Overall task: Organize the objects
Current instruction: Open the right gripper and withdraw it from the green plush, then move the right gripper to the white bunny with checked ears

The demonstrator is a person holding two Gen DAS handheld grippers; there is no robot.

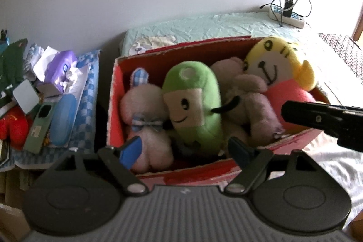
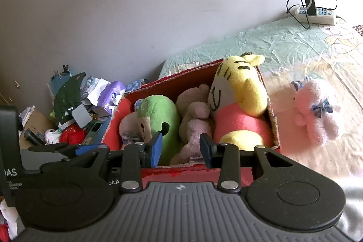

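A red cardboard box (image 1: 115,92) (image 2: 113,126) stands on the bed and holds several plush toys: a pale bunny (image 1: 145,106), a green bean plush (image 1: 195,103) (image 2: 163,119), a grey-pink bear (image 1: 249,101) (image 2: 195,119) and a yellow tiger in a pink shirt (image 1: 279,69) (image 2: 240,101). A pink plush with a blue bow (image 2: 315,112) lies on the bed right of the box. My left gripper (image 1: 186,151) is open and empty at the box's near wall. My right gripper (image 2: 181,149) is open and empty over the near rim; it shows at the right of the left wrist view (image 1: 317,121).
A cluttered pile lies left of the box: a purple tissue pack (image 1: 63,69) (image 2: 111,94), a blue case (image 1: 61,119), a red plush (image 1: 11,126) (image 2: 72,135). A power strip with cables (image 1: 288,15) (image 2: 315,13) lies at the bed's far edge by the wall.
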